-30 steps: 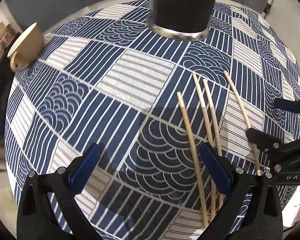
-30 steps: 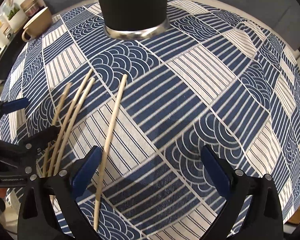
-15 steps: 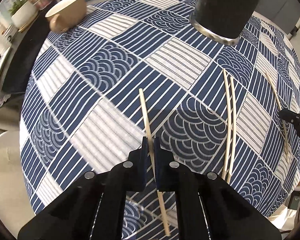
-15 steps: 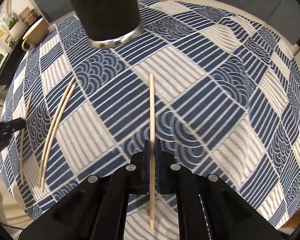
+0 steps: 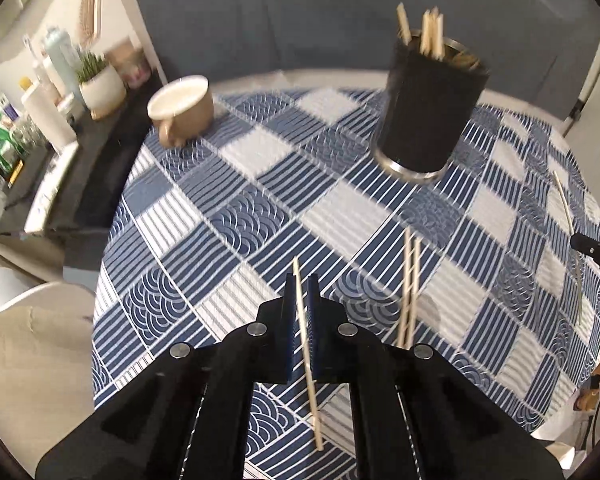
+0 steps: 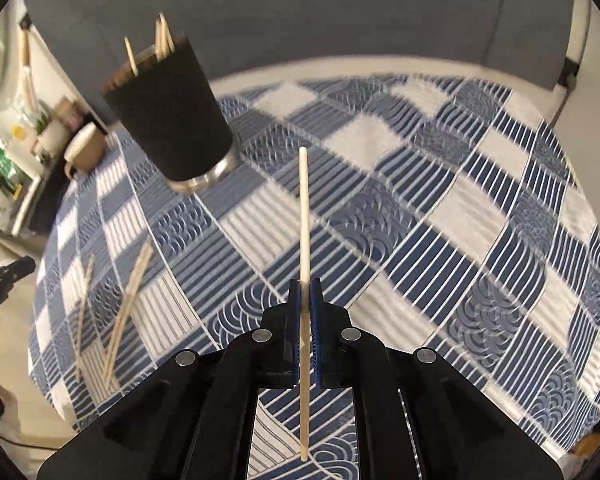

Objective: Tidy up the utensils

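Two grippers are in your hands, each clamped on one chopstick above the worktop (image 5: 352, 216), the biggest thing here, covered in a blue and white patterned cloth. Next in size is the black cup (image 5: 428, 108) with a metal base, standing toward the far side of the worktop; several chopstick ends poke out of its top. In the right wrist view the same cup (image 6: 168, 112) sits far left. A tan mug (image 5: 182, 110) stands at the far left edge of the worktop, well apart from the cup.

Your left gripper (image 5: 302, 292) has its jaws together on a chopstick (image 5: 306, 344) that runs near to far between them, its near end hanging past the jaws. Your right gripper (image 6: 305, 296) is pinched on another chopstick (image 6: 304, 216), held about a third of the way up, the long end pointing far.

A loose pair of chopsticks (image 5: 410, 288) lies on the cloth just right of your left gripper, side by side and touching or nearly so. The right wrist view shows that pair (image 6: 128, 304) at near left.
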{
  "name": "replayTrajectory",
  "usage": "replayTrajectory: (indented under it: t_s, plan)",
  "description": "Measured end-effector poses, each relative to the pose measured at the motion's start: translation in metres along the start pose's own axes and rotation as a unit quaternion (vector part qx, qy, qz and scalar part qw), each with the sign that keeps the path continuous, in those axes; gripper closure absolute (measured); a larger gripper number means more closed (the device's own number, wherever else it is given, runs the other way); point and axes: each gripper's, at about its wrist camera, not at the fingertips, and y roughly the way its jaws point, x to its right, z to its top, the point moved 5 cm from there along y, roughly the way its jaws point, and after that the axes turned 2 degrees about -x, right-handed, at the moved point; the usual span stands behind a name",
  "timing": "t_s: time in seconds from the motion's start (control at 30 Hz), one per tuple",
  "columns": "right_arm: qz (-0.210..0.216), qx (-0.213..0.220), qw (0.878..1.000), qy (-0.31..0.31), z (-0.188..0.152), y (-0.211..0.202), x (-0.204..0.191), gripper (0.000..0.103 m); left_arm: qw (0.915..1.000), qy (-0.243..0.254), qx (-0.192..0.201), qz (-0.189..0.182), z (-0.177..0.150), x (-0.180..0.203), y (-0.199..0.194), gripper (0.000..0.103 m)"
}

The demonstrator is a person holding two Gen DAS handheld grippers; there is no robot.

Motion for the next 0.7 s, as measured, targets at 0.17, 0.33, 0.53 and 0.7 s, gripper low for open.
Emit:
replayTrajectory:
  t_s: [0.17, 0.33, 0.53, 0.7]
  plan:
    - [0.030, 0.062, 0.997, -0.023, 0.019, -0.042, -0.001, 0.098, 0.9987, 0.017, 0.049, 0.005, 0.010, 0.018, -0.034, 0.097]
    - [0.068, 0.117, 0.990, -0.047, 0.038, -0.086, -0.013, 0.098, 0.9965, 0.023, 0.081, 0.005, 0.026, 0.033, -0.063, 0.097]
    - [0.114, 0.168, 0.976, -0.078, 0.066, -0.123, -0.042, 0.098, 0.9934, 0.021, 0.111, -0.017, 0.060, 0.048, -0.084, 0.097]
    - [0.147, 0.196, 0.964, -0.101, 0.100, -0.136, -0.069, 0.098, 0.9907, 0.023, 0.128, -0.039, 0.098, 0.059, -0.089, 0.097]
